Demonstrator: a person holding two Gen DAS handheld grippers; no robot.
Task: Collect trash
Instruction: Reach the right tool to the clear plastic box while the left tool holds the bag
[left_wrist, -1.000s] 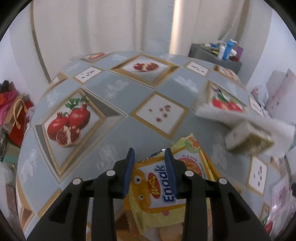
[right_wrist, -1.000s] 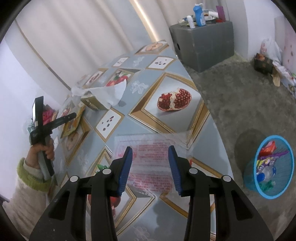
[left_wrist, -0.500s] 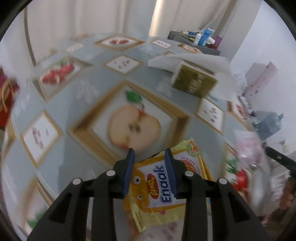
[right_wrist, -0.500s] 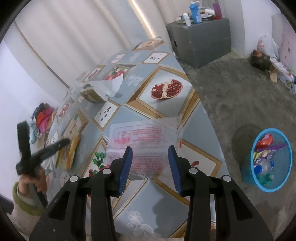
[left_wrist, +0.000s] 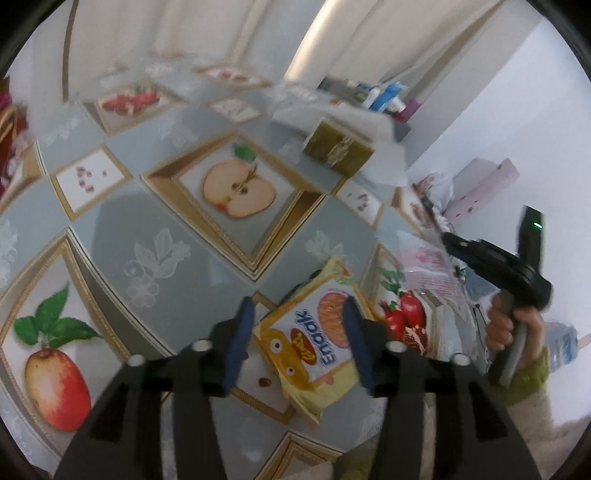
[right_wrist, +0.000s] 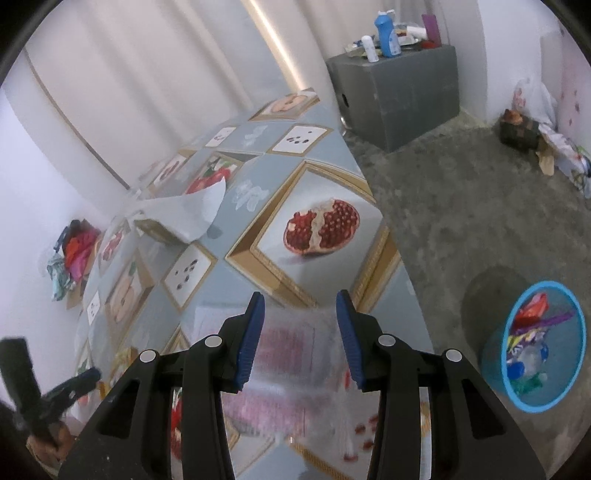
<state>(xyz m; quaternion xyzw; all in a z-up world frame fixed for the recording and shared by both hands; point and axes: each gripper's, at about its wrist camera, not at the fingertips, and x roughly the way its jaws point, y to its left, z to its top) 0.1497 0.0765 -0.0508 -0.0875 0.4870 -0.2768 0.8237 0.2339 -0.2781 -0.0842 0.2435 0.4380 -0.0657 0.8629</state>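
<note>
Left tongs (left_wrist: 298, 338), jaws opening, straddle the yellow snack wrapper (left_wrist: 314, 347) lying on the bench (left_wrist: 177, 236). Right tongs (right_wrist: 300, 334), parted, hover over a clear plastic wrapper (right_wrist: 295, 365); blue bin (right_wrist: 535, 347) stands on the floor.

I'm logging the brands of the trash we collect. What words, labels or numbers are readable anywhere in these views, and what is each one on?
"Enaak": blue letters on the yellow snack wrapper, between the fingers of the left hand-held gripper.
Small red badge on the same wrapper: too blurred to read.
Pink print on the clear plastic bag in front of the right hand-held gripper: blurred, unreadable.
Bottles on the grey cabinet: labels too small.
</note>
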